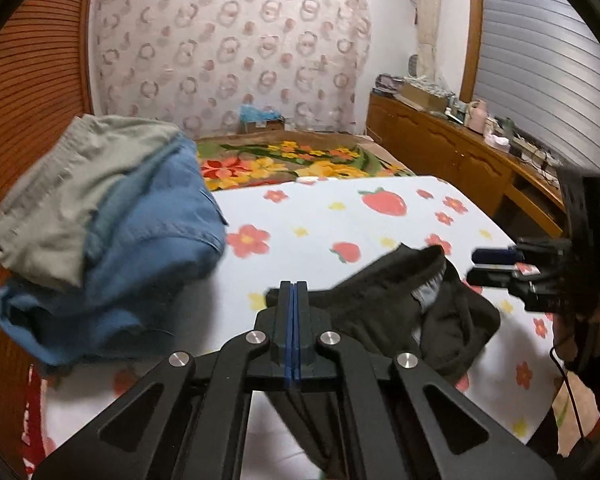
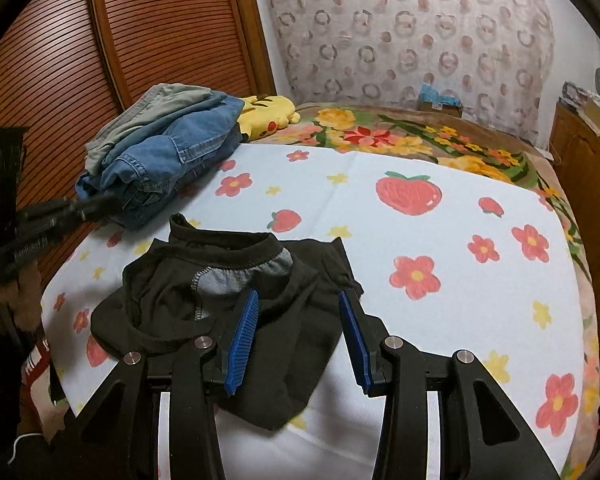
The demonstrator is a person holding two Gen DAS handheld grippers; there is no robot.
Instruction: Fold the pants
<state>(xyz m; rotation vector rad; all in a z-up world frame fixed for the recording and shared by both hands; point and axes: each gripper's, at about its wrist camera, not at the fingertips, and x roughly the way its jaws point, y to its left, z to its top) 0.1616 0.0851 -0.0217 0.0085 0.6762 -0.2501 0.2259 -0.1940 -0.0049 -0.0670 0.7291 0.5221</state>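
Left gripper (image 1: pixel 294 292) is clamped shut beside the black pants (image 2: pixel 220 300), apparently gripping no fabric. Right gripper (image 2: pixel 298 308) stands open over them, positioned to grasp.

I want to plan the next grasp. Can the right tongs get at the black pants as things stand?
Probably yes: the right tongs stand open just over the black pants, which lie on the sheet with nothing between.

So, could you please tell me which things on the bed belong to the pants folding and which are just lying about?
Part of the job:
- black pants
- left gripper, shut
- right gripper, open over the pants

Just lying about:
- stack of jeans and grey-green clothes
- yellow plush toy
- floral blanket
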